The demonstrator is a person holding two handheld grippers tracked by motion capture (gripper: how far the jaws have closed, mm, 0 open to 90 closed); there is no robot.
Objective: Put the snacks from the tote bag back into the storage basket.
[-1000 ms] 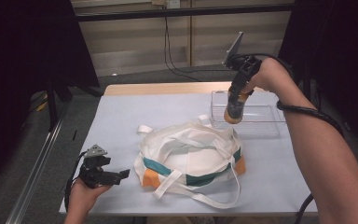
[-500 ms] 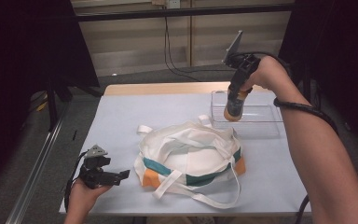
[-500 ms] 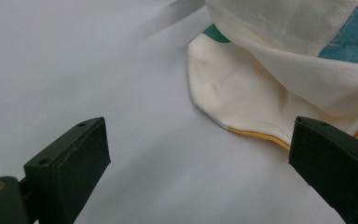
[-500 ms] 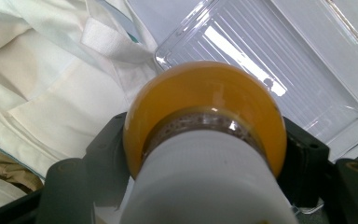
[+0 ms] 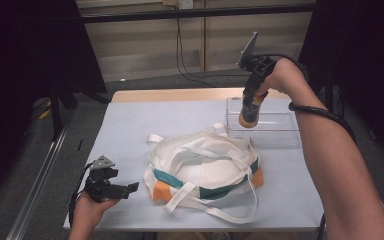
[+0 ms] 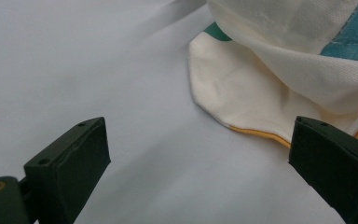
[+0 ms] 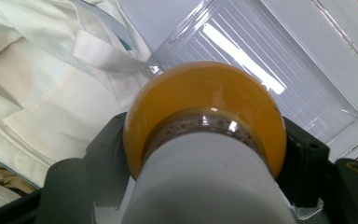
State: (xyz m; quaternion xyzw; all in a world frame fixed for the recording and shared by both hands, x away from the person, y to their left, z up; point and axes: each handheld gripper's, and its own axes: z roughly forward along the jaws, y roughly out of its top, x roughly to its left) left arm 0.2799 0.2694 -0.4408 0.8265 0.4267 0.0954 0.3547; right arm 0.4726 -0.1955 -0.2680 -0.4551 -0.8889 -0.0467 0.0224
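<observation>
Bottle (image 7: 205,140) between the right gripper's (image 5: 252,97) black fingers (image 7: 303,154): amber-orange body, white label, thin speckled silvery band at the label edge. Tray (image 5: 280,131) beyond its fingertips: clear, ribbed with fine parallel lines. Bag (image 5: 205,167): cream-white cloth, teal band, orange corners; orange edging ahead of the left gripper's (image 5: 125,189) black fingers (image 6: 70,163). Table (image 5: 130,130): pale grey-blue, plain.

A small bottle (image 5: 250,107) with an orange bottom and a pale label band is hanging base-down, slightly tilted, above the near-left corner of the clear plastic tray (image 5: 280,135), and is sitting just beyond the cream tote bag (image 5: 205,167).
</observation>
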